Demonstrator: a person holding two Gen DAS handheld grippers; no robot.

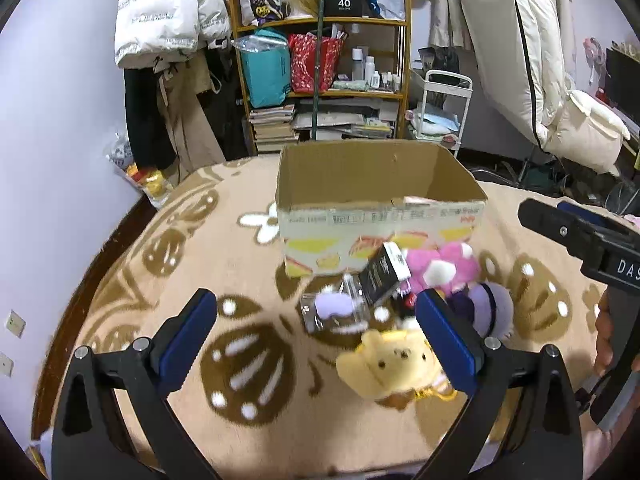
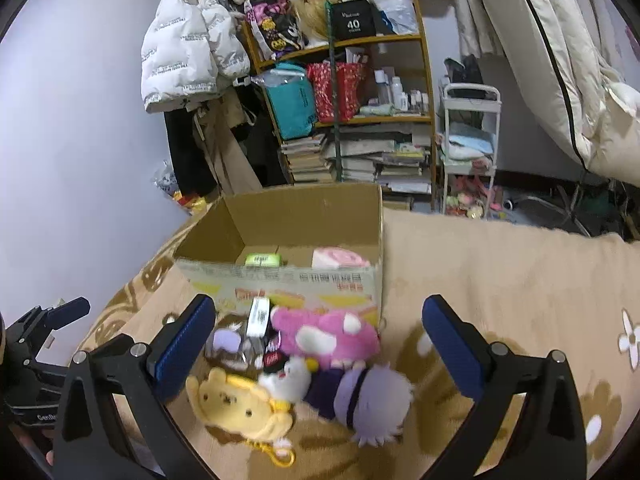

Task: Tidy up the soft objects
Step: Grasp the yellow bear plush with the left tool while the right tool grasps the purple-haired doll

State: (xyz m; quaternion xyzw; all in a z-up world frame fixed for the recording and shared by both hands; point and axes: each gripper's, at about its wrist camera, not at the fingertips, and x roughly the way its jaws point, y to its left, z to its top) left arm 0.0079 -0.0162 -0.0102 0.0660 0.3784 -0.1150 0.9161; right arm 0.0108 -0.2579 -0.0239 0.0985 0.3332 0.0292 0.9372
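An open cardboard box [image 1: 376, 220] [image 2: 280, 284] stands on a beige patterned blanket. Inside it lie a green pack [image 2: 263, 259] and a pink item [image 2: 340, 258]. In front of the box is a pile of plush toys: a yellow bear [image 1: 394, 364] [image 2: 236, 402], a pink plush [image 1: 444, 266] [image 2: 328, 334], a purple-haired doll [image 1: 490, 308] [image 2: 372, 396], a small white plush [image 2: 286, 378], plus a black carton [image 1: 384, 272] [image 2: 258, 316] and a clear case [image 1: 332, 310]. My left gripper [image 1: 316, 332] is open, above the blanket left of the pile. My right gripper [image 2: 320, 344] is open, straddling the pile.
A wooden shelf [image 1: 324, 92] with books, bags and bottles stands behind the bed. Coats [image 1: 168, 12] hang at the left. A white cart [image 2: 468, 152] and bedding [image 2: 560, 64] are at the right. The other gripper shows at the right edge of the left wrist view [image 1: 592, 248].
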